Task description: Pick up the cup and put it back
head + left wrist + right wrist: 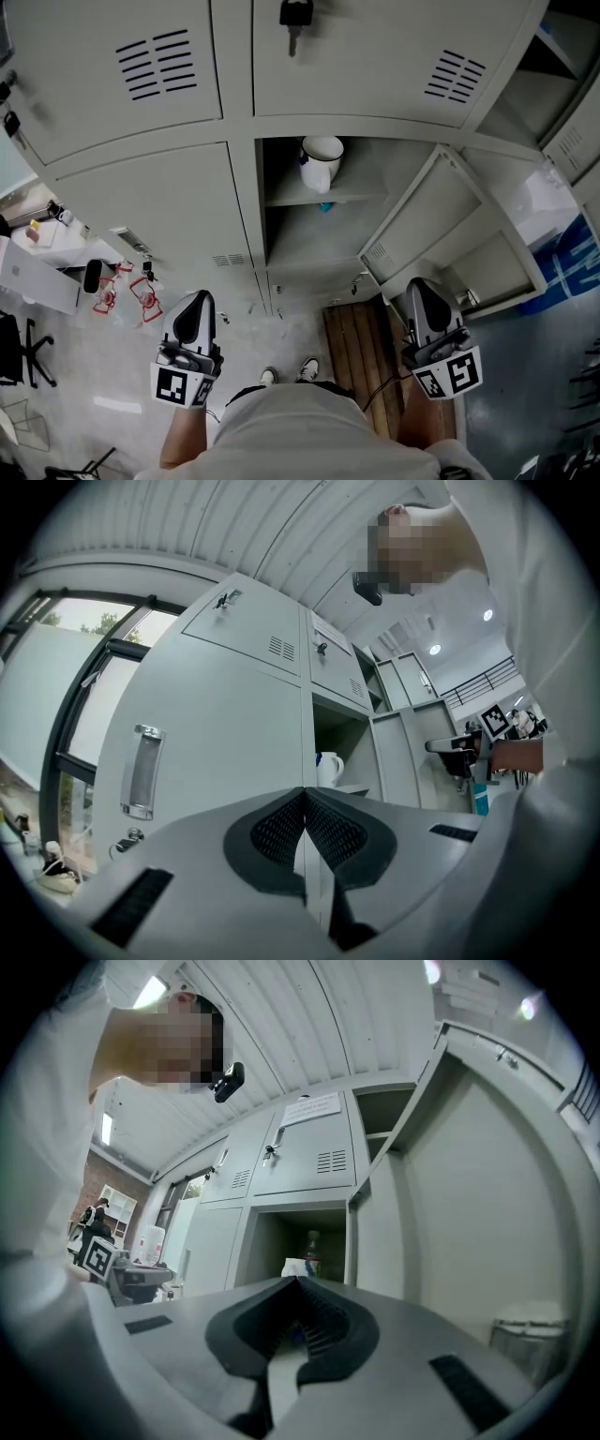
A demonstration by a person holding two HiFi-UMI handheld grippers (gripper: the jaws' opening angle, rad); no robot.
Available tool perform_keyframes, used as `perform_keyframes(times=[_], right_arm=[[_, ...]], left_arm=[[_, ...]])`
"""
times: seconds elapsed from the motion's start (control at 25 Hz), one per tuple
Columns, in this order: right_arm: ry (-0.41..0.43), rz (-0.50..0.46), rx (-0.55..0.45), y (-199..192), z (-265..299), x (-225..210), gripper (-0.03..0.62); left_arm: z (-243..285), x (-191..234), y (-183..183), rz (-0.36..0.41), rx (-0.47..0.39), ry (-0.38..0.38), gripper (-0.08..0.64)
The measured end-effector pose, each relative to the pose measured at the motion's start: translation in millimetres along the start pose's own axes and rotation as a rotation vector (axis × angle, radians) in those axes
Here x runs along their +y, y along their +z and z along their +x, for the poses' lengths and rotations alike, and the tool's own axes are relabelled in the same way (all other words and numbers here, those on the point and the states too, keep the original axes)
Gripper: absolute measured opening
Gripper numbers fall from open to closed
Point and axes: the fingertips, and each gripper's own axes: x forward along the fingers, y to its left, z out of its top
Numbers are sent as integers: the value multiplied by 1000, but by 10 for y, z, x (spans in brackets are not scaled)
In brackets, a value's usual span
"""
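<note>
Left gripper (305, 803): jaws pressed together, nothing between. Right gripper (298, 1283): same, tips meeting, empty. Both are low by the person's hips, pointing toward the lockers and well apart from the cup. Door (412, 220) swung open to the right. Further in, the open locker's shelf (361, 196), and the cup (321, 161) standing upright on it near the left wall. A bottle (312, 1246) stands behind it.

Cup looks like a white mug with a dark rim: stiff, probably light, with a smooth, likely slippery wall that may chip if knocked. Best hold is probably the rim wall, one jaw inside and one outside, or the handle, though which way it faces isn't clear. Jaws need to spread first. Go in shallow to miss the bottle.
</note>
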Motion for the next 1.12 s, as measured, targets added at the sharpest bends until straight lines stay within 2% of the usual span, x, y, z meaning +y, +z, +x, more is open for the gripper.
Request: perform_keyframes(times=[0.28,1.12], right_arm=[[-87,20,17,-91,-264,-63,17],[-54,39,-7,-90,-142,69,17]], left_arm=[[-114,103,20,17,12,33,21],[-193,91,-18,5,9,39,21]])
